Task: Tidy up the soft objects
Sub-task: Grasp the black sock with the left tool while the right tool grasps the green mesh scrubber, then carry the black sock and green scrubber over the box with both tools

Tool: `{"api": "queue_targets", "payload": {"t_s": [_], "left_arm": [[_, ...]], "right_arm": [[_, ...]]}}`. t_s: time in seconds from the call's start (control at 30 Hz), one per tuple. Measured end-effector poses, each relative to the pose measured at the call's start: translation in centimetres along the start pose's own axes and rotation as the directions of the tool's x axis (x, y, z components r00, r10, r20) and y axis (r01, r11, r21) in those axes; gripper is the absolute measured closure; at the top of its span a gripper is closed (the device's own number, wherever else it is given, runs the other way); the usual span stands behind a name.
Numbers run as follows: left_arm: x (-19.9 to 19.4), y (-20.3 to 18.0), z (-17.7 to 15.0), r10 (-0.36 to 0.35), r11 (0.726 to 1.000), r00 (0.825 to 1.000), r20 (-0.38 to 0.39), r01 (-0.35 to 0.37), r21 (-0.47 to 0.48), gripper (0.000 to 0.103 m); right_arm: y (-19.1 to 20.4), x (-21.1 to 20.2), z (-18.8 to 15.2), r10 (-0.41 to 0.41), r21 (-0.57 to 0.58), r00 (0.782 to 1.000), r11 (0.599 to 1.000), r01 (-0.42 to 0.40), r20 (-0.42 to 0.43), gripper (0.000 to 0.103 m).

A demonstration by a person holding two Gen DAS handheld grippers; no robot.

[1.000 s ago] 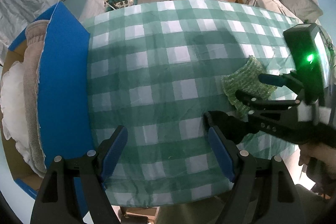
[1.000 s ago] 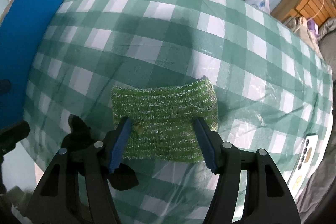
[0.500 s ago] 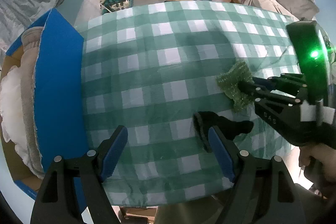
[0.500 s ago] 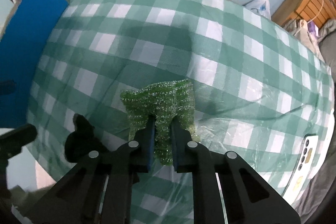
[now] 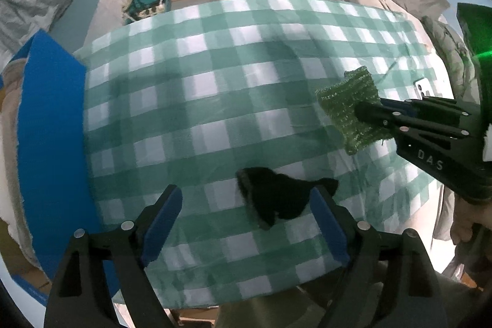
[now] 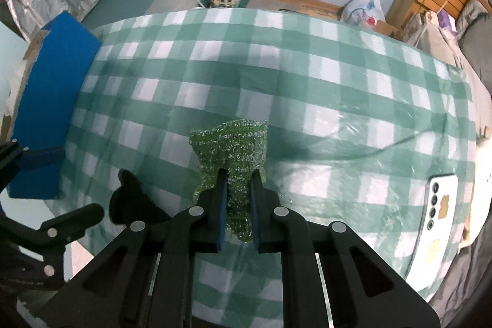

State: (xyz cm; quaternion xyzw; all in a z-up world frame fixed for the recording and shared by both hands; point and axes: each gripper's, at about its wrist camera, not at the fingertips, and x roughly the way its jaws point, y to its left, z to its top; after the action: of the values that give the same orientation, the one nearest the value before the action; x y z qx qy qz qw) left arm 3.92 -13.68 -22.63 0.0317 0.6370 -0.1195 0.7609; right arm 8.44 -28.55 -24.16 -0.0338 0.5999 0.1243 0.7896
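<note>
Right gripper clamped on green scrubber, which hangs just clear of the cloth. Left gripper wide open, empty, black rag between its fingers. Step looks like carry: next, swing the scrubber far left to the blue box.

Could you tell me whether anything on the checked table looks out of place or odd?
A white phone lies at the table's right edge among the soft things. A black cloth sits crumpled near the front edge. The green scrubber is bunched only because the right gripper pinches it.
</note>
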Motion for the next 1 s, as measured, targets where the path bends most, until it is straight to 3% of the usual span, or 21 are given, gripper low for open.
{"api": "queue_targets", "payload": {"t_s": [0.3,0.73,1.0], "left_arm": [[2.7,-2.7,-0.1,-0.026,0.998,0.998,-0.064,0.029,0.052,0.015],[6.1,-5.1,0.0,0.024,0.996,0.994,-0.103,-0.014,0.093,0.015],[7.0,-5.1,0.3,0.016,0.996,0.994,-0.107,-0.006,0.092,0.037]], "right_arm": [[-2.6,-1.3,-1.4,0.004,0.056,1.0,0.998,-0.004,-0.001,0.092],[-4.3,-2.1,-2.5,0.011,0.064,1.0,0.998,-0.011,-0.006,0.092],[-4.5,-2.4,-2.8,0.019,0.058,1.0,0.998,-0.018,-0.005,0.092]]}}
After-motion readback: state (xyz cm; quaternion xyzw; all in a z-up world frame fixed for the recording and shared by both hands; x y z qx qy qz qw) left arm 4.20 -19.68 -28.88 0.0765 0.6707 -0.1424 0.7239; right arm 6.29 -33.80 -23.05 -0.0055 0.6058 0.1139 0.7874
